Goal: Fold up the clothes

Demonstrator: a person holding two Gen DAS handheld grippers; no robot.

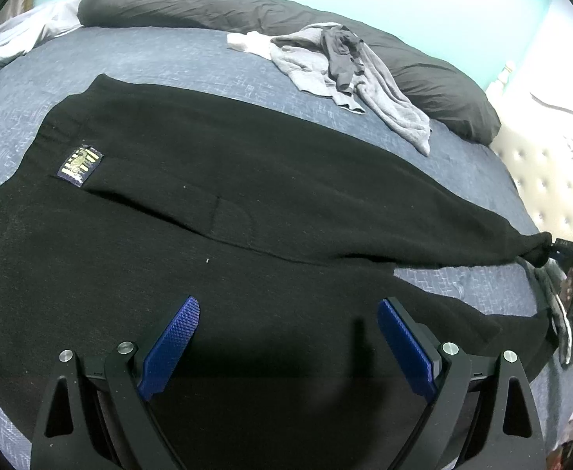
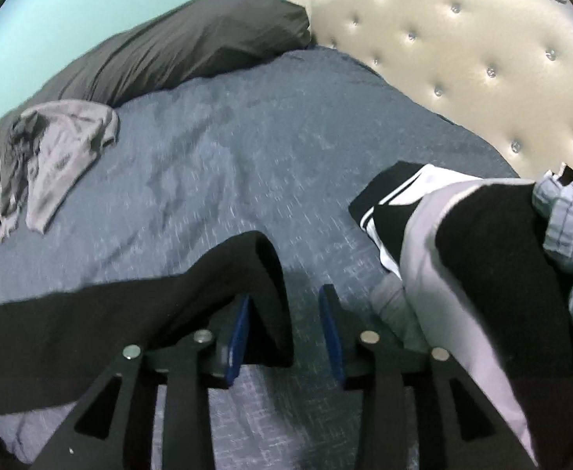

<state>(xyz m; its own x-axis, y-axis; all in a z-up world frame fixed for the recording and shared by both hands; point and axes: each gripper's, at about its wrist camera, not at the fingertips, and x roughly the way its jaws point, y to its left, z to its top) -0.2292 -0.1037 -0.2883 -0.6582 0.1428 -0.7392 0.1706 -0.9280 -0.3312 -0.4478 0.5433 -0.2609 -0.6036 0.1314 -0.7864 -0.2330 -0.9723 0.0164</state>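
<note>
- Black trousers (image 1: 247, 203) lie flat across the blue bedspread (image 1: 192, 62), patch label (image 1: 80, 165) up.
- My left gripper (image 1: 288, 337): released, fingers spread wide above the cloth, nothing between.
- My right gripper (image 2: 284, 329): parted; the trouser leg end (image 2: 263, 274) drapes over my left pad (image 2: 239, 337), unpinched.
- Gray clothes (image 1: 349, 74) heaped near the dark pillow (image 1: 192, 4).
</note>
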